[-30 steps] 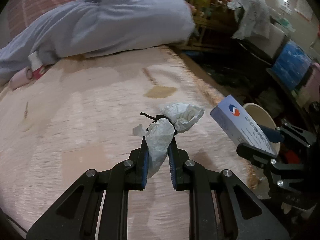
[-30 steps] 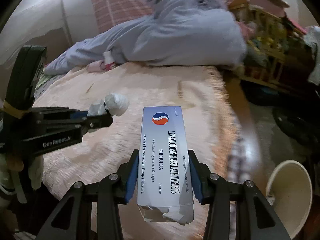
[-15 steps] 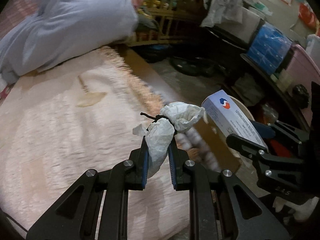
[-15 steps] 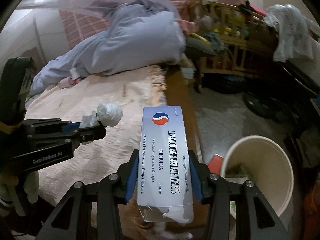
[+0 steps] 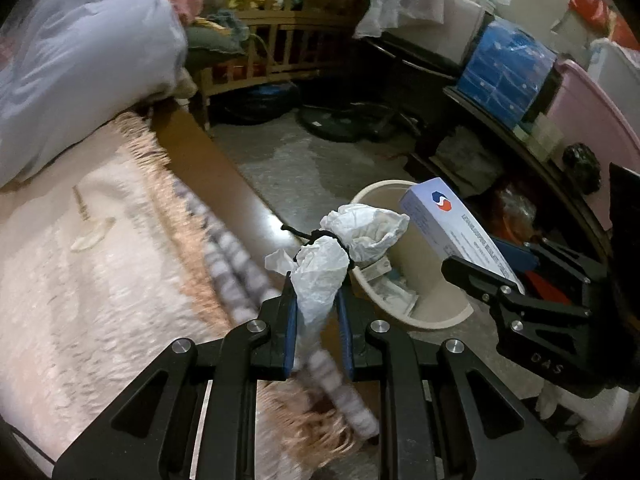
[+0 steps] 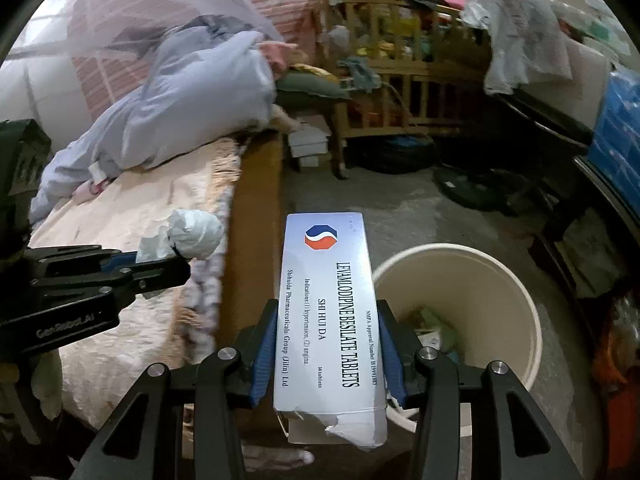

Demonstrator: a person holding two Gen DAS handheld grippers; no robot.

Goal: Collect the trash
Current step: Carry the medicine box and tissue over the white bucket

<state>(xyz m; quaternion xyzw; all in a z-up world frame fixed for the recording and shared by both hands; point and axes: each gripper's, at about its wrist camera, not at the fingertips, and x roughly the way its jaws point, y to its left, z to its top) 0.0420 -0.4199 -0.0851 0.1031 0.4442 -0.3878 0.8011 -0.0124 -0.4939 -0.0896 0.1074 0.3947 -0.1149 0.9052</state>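
Trash fills both grippers: the left gripper (image 5: 316, 300) pinches a crumpled white tissue wad tied with black string (image 5: 340, 248) between its blue pads, and the right gripper (image 6: 326, 344) clamps a flat white cardboard tablet box with a red-and-blue logo (image 6: 326, 320). Both are held above the gap between the pink fringed bedspread (image 5: 80, 280) and a round cream plastic bin (image 6: 500, 292) on the grey floor, the box nearest the rim.
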